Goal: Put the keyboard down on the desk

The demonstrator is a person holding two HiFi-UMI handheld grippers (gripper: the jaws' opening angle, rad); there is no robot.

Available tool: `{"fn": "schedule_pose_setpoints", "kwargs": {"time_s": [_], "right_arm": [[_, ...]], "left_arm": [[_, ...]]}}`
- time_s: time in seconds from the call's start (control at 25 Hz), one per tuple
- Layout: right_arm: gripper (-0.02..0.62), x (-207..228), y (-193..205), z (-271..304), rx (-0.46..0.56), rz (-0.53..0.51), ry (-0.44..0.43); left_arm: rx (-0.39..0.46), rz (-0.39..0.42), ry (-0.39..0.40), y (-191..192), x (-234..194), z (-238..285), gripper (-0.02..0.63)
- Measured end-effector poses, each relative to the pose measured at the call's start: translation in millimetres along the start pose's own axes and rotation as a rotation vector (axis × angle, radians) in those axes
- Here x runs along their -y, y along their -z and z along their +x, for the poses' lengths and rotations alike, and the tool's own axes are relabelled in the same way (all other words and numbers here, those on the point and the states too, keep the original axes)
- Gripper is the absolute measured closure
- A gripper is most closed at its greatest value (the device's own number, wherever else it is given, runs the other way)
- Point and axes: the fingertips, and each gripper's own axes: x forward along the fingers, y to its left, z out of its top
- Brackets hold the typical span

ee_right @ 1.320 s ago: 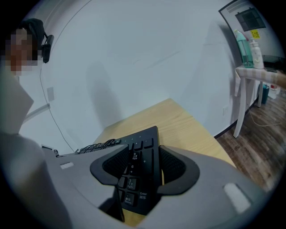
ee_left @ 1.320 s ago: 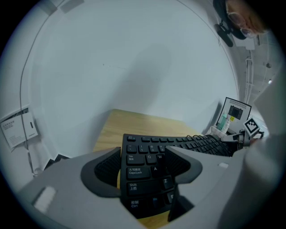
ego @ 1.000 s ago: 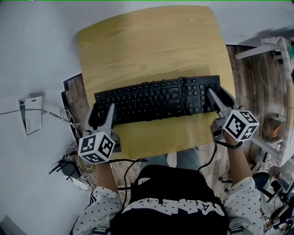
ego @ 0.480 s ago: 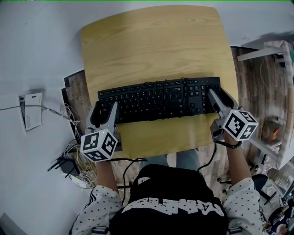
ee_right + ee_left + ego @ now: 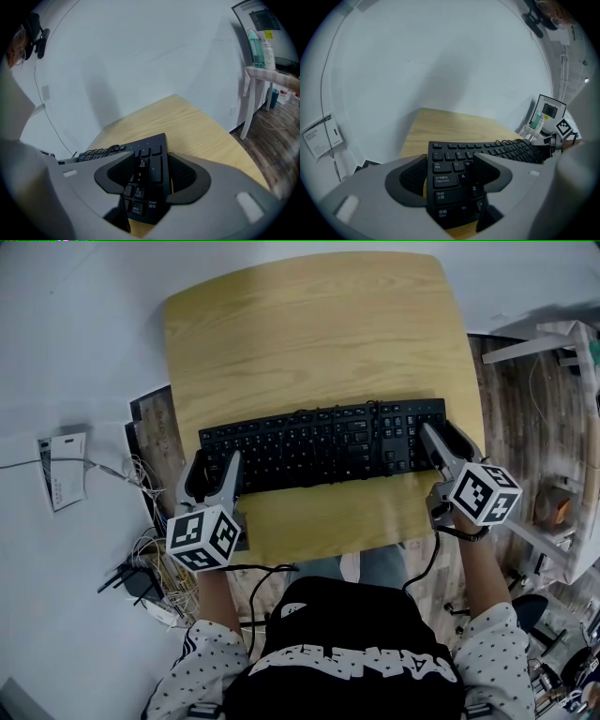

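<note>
A black keyboard (image 5: 323, 444) lies crosswise over the near half of the light wooden desk (image 5: 309, 334), with its cable (image 5: 375, 418) coiled on top of the keys. My left gripper (image 5: 215, 476) is shut on its left end, and in the left gripper view the jaws clamp the keyboard (image 5: 452, 176) at the Caps Lock and Shift keys. My right gripper (image 5: 433, 440) is shut on the number-pad end, where the keyboard (image 5: 143, 180) sits between the jaws. I cannot tell whether it rests on the desk or hangs just above it.
Cables and a power strip (image 5: 141, 577) lie on the floor left of the desk, by a white paper (image 5: 61, 470). A white shelf (image 5: 562, 343) with bottles (image 5: 260, 47) stands to the right. The person's body (image 5: 356, 652) is at the desk's near edge.
The keyboard and both grippers have shifted only slightly over the desk. Both grips are the same.
</note>
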Motion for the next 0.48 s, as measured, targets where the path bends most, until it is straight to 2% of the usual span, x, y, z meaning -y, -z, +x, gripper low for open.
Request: {"fn": "schedule_pose_setpoints", "kwargs": {"time_s": [0.48], "right_arm": [[0.356, 1.7, 1.2, 2.6, 0.009, -0.061, 0.045]], "left_arm": [[-0.003, 0.002, -0.008, 3.3, -1.1, -3.0, 0.299]]}}
